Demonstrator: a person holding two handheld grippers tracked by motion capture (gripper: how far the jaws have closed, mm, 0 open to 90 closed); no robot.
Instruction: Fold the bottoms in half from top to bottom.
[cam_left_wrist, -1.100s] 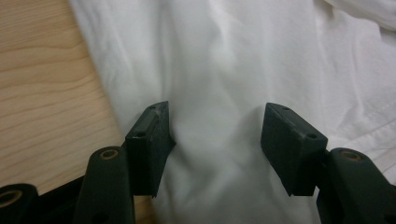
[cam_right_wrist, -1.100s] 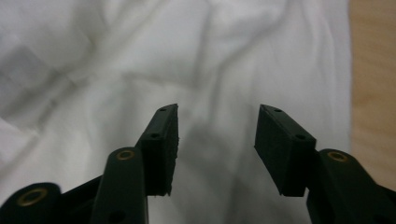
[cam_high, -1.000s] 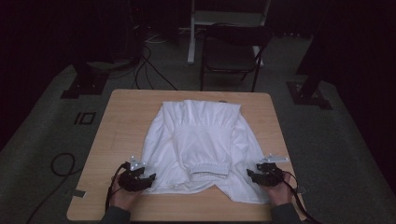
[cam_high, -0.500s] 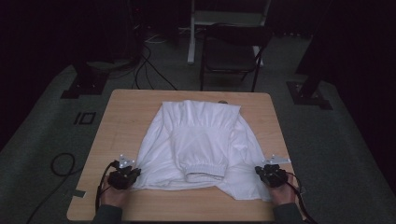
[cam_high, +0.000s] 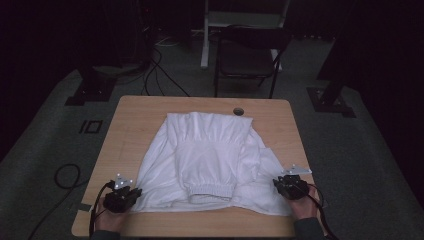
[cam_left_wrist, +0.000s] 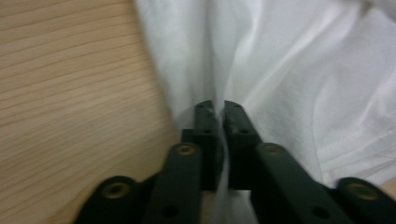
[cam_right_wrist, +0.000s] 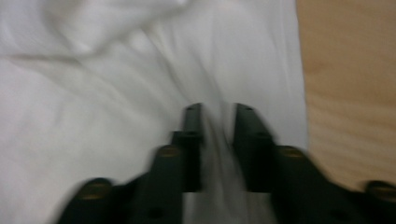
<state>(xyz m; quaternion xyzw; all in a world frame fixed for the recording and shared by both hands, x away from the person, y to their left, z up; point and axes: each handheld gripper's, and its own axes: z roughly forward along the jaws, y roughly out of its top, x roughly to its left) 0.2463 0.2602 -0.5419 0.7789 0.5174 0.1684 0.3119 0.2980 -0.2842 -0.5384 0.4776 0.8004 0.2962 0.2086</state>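
No brand, label or writing could be read anywhere on the cloth or the grippers.

The garment (cam_high: 207, 157) was plain white, soft and creased, spread over the middle of the light wooden worktop (cam_high: 140, 112). A ribbed band (cam_high: 209, 189) lay near its front edge, with folds fanning back from it toward a gathered far end. Close up, the fabric (cam_left_wrist: 299, 79) showed long wrinkles and a faint stitched line near one edge.

The left gripper (cam_high: 121, 196) sat at the garment's near left corner, held in the person's left hand (cam_high: 107, 212). Its jaws had just been easing apart a little, yet in the left gripper view they stood nearly together with a pinch of white cloth drawn up between them.

The right gripper (cam_high: 291, 186) sat at the near right corner. Its jaws had just been opening; the right gripper view, blurred, showed a narrow gap with a ridge of cloth (cam_right_wrist: 140, 93) running through it, and I could not tell whether the pads pressed on it.
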